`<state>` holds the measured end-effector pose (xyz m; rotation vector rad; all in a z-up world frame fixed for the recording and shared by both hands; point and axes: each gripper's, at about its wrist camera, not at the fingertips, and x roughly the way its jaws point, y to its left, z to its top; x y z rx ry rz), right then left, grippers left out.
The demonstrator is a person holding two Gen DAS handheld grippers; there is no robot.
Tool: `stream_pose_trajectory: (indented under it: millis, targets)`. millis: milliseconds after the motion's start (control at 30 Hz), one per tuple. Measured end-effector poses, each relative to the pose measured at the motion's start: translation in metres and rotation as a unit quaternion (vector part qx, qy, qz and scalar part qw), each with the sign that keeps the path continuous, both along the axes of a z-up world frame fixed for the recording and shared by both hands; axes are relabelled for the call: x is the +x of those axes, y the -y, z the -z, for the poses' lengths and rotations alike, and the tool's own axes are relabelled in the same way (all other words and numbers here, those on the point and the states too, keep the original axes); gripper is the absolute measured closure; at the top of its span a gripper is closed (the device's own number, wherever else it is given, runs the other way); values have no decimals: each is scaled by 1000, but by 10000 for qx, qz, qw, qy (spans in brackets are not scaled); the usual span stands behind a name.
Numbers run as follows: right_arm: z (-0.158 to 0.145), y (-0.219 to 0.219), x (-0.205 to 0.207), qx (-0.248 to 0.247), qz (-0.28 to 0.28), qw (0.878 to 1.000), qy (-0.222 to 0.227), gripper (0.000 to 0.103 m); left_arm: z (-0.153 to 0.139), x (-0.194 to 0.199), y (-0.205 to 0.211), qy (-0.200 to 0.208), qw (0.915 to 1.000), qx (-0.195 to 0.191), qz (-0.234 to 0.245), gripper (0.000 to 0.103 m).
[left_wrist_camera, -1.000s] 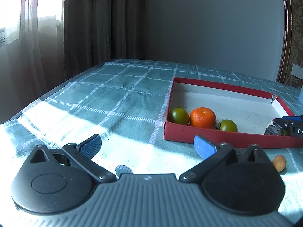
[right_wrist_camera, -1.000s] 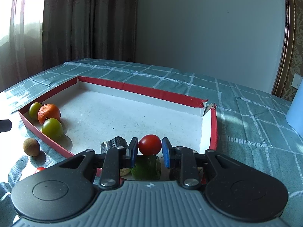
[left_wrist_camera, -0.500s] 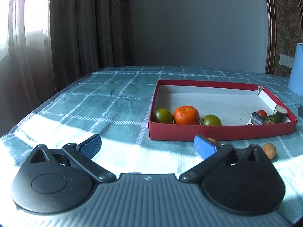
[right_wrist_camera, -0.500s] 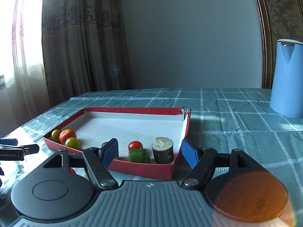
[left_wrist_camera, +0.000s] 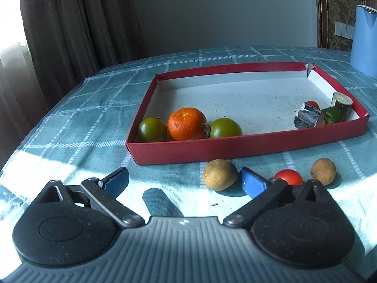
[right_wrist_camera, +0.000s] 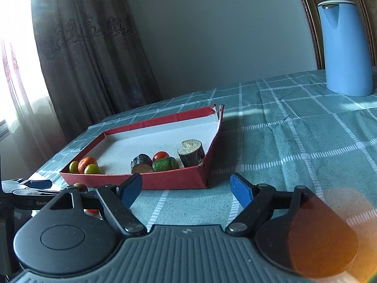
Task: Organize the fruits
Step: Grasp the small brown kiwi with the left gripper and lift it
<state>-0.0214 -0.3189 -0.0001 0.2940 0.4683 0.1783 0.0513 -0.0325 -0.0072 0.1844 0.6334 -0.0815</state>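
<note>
A red box (left_wrist_camera: 247, 149) holds an orange (left_wrist_camera: 187, 124) between two green tomatoes (left_wrist_camera: 152, 129) at its near left corner. A red tomato (left_wrist_camera: 313, 104), a green piece (left_wrist_camera: 333, 115) and two dark cane pieces (left_wrist_camera: 306, 119) lie at its right end. Outside the box, two brown longans (left_wrist_camera: 219, 175) (left_wrist_camera: 323, 171) and a red tomato (left_wrist_camera: 288, 177) lie on the cloth. My left gripper (left_wrist_camera: 185, 180) is open and empty, low over the cloth, the nearer longan just inside its right finger. My right gripper (right_wrist_camera: 186, 186) is open and empty, in front of the box (right_wrist_camera: 165, 179).
A blue jug (right_wrist_camera: 345, 47) stands at the back right of the table; it also shows in the left wrist view (left_wrist_camera: 364, 40). Curtains hang behind the table's left and far edges. The checked tablecloth (right_wrist_camera: 294, 141) spreads out to the right of the box.
The right gripper opened, released the red tomato into the box and drew back. The left gripper swung right and closer to the loose fruits in front of the box.
</note>
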Motion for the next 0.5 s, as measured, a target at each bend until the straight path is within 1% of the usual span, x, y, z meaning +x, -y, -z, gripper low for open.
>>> stream_pose_trajectory:
  millis: [67,100,133,167,233,300,367,400,433,500]
  targets:
    - [2,2,1,61,30,10000,-68,21,0,1,-2,-35,9998,-185,53,21]
    - [3,3,2,83,35,9999,-88,21,0,1,-2,-39,9997,-226,65,25]
    - [3,4,2,100,39,9999,-93,21,0,1,-2,-34,9996,-267,101,33]
    - [3,4,2,108,42,9999,-88,21,0,0,-1,-26,9994,-304,159,36]
    - [3,4,2,108,39,9999,-95,21,0,-3,1,-6,9993,-304,235,46]
    - [4,3,2,105,33,9999,-127,21,-1,-4,3,13,9992,-274,291,50]
    - [3,3,2,101,34,9999,-133,21,-1,-5,4,24,9990,-294,348,60]
    - [3,3,3,103,31,9999,-132,21,-1,-5,5,36,9989,-290,366,69]
    - [3,3,3,103,32,9998,-139,21,-2,-6,6,53,9989,-278,377,72]
    - [4,3,3,107,34,9998,-154,21,-2,-6,6,74,9990,-258,360,74]
